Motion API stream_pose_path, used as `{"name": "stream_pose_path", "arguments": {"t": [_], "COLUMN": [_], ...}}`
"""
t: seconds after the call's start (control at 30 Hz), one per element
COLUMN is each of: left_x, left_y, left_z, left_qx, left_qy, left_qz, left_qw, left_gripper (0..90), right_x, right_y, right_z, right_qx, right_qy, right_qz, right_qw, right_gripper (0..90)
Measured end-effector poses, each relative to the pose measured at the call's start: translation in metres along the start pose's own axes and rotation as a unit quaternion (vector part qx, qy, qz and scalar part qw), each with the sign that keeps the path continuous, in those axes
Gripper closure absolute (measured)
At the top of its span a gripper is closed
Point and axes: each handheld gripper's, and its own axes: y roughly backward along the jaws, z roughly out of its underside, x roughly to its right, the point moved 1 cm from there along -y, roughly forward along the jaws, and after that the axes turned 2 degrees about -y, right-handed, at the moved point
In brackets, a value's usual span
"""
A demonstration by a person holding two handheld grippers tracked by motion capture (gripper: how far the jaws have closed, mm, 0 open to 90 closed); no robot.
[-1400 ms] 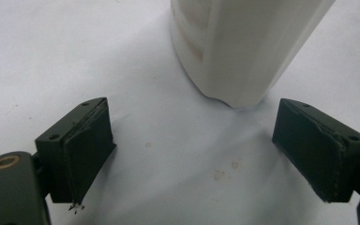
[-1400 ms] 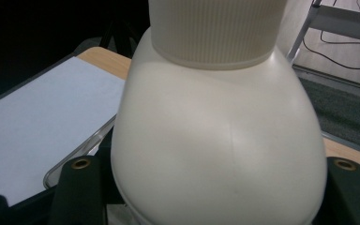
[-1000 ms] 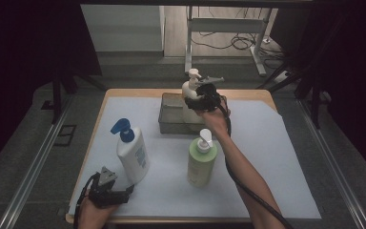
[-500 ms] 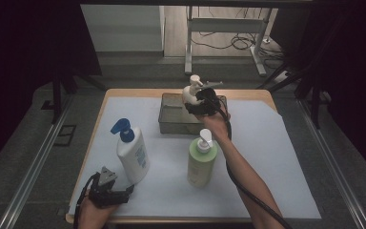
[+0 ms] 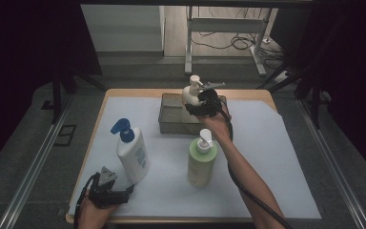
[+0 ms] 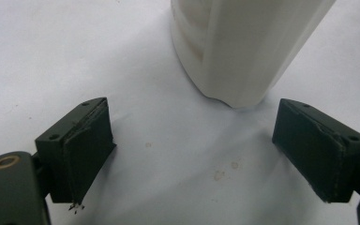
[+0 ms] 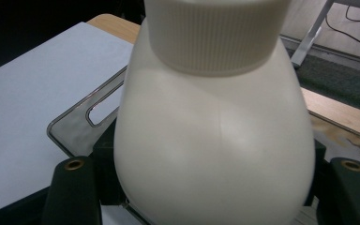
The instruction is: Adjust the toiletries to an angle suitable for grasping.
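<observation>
Seen from the high view, the right gripper (image 5: 204, 102) holds a cream round-bodied plastic pump bottle (image 5: 191, 91) above a clear grey plastic tray (image 5: 171, 119) at the far side of the white-covered wooden table (image 5: 276, 157); the hand and gripper hide the bottle's lower body and part of the tray. Nearer stand a pale green pump bottle (image 5: 201, 162) and a white bottle with a blue pump (image 5: 131, 152), with the left gripper (image 5: 108, 188) low at the table's near edge beside it. In the left gripper view, the jaws stand wide apart over the white cover, the white bottle's base (image 6: 243, 47) cut off at the top. In the right gripper view, the cream bottle (image 7: 215, 140) is clamped between the jaws, its pump head out of frame, the tray's slotted rim (image 7: 82, 117) behind it.
</observation>
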Motion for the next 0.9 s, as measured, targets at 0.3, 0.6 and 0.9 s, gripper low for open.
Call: {"name": "stream_pose_path", "arguments": {"t": [0.3,0.6,0.9], "left_x": [0.000,0.000,0.000], "left_y": [0.000,0.000,0.000], "left_z": [0.000,0.000,0.000], "left_qx": [0.001,0.001,0.001], "left_qy": [0.000,0.000,0.000], "left_qz": [0.000,0.000,-0.001], "left_qw": [1.0000,1.0000,1.0000], "left_gripper": [11.9,11.9,11.9], "right_x": [0.003,0.009,0.019], "right_y": [0.011,0.024,0.037], "right_z": [0.011,0.027,0.043], "right_qx": [-0.006,-0.018,-0.027], "right_qy": [0.014,0.006,0.008], "right_qz": [-0.008,-0.025,-0.025], "right_qw": [0.9999,0.9995,0.9993], "right_gripper": [34.1,39.3,58.1]}}
